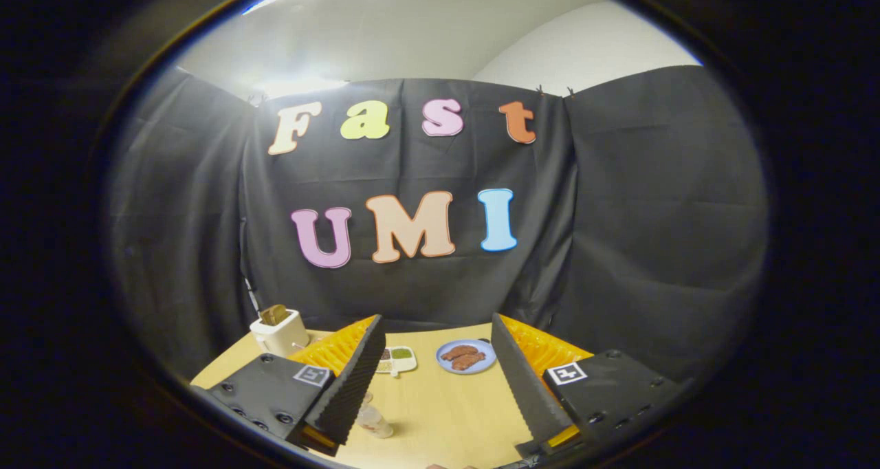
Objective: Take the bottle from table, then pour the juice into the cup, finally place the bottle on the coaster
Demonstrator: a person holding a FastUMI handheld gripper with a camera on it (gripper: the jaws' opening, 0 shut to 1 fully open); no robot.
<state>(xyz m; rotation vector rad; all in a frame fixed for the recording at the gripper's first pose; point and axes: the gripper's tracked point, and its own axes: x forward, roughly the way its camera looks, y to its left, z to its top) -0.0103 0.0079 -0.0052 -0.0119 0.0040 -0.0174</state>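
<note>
My gripper [436, 321] is open and held high above the wooden table [447, 407], with nothing between its fingers. Its black ridged pads [354, 386] stand wide apart over the tabletop. A small clear vessel [375, 421] stands on the table right beside the left finger, partly hidden behind it; I cannot tell whether it is the cup or the bottle. A sliver of something brownish [447, 466] peeks up from below, between the fingers, too cut off to identify.
Beyond the fingers lie a blue plate with brown sausages [466, 356] and a white dish with green and dark food [397, 359]. A white toaster with toast [278, 331] stands at the table's far left corner. Black cloth walls close off the back.
</note>
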